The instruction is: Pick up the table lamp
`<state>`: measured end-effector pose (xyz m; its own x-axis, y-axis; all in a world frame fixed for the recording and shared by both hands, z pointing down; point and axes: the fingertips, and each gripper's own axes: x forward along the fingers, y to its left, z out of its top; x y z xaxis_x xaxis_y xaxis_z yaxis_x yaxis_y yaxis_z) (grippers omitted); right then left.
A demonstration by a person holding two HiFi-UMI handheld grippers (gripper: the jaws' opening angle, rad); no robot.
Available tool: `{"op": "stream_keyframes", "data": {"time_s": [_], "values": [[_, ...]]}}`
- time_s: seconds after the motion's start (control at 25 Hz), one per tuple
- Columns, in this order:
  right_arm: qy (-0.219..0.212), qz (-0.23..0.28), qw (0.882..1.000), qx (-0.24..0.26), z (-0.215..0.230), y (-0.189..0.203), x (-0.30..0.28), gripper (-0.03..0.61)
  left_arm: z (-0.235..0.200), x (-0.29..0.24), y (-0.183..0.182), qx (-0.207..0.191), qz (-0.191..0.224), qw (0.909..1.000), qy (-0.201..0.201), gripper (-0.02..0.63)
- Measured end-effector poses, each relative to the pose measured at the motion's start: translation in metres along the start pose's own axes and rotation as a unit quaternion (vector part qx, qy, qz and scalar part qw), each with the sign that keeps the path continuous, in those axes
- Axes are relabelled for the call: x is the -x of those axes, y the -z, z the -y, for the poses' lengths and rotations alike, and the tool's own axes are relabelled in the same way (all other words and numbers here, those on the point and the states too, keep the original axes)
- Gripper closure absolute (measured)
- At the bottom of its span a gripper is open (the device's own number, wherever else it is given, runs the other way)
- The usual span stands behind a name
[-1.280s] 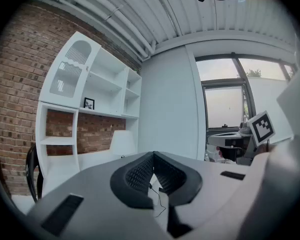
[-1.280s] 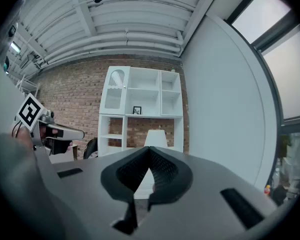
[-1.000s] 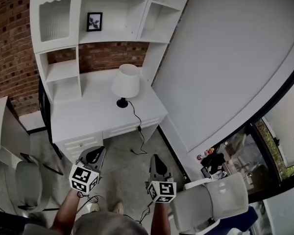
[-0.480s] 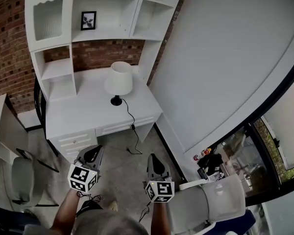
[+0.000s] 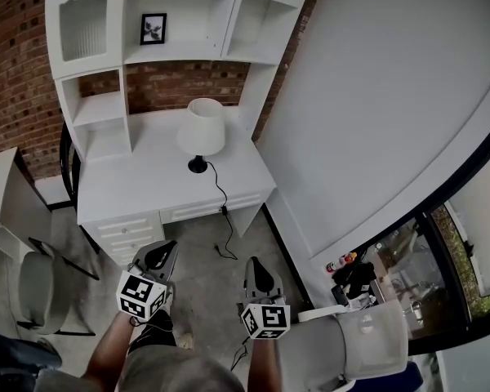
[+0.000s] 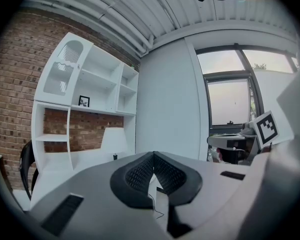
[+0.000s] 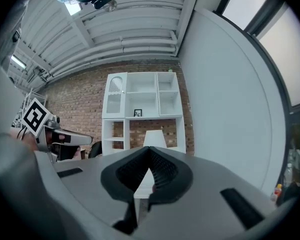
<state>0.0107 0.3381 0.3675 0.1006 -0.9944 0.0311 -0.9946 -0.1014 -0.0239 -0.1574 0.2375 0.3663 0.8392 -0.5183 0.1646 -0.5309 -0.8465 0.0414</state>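
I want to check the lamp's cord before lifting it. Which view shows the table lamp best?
The head view: the whole table lamp, shade, base and cord, stands clear on the desk. The left gripper view shows it small and pale; the right gripper view shows only its shade.

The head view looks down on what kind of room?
Probably a study or home-office corner: a white desk with drawers and a shelf unit stands against a brick wall, a table lamp sits on the desk, and a grey office chair stands nearby.
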Motion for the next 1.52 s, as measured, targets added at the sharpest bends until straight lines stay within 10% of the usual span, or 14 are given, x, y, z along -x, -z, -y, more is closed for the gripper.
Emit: {"op": "stream_keyframes", "data": {"time_s": [1.52], "values": [[-0.014, -0.033, 0.999, -0.013, 0.117, 0.020, -0.300, 0.561, -0.150, -0.286, -0.016, 0.015, -0.015, 0.9998, 0.001, 0.611]]}}
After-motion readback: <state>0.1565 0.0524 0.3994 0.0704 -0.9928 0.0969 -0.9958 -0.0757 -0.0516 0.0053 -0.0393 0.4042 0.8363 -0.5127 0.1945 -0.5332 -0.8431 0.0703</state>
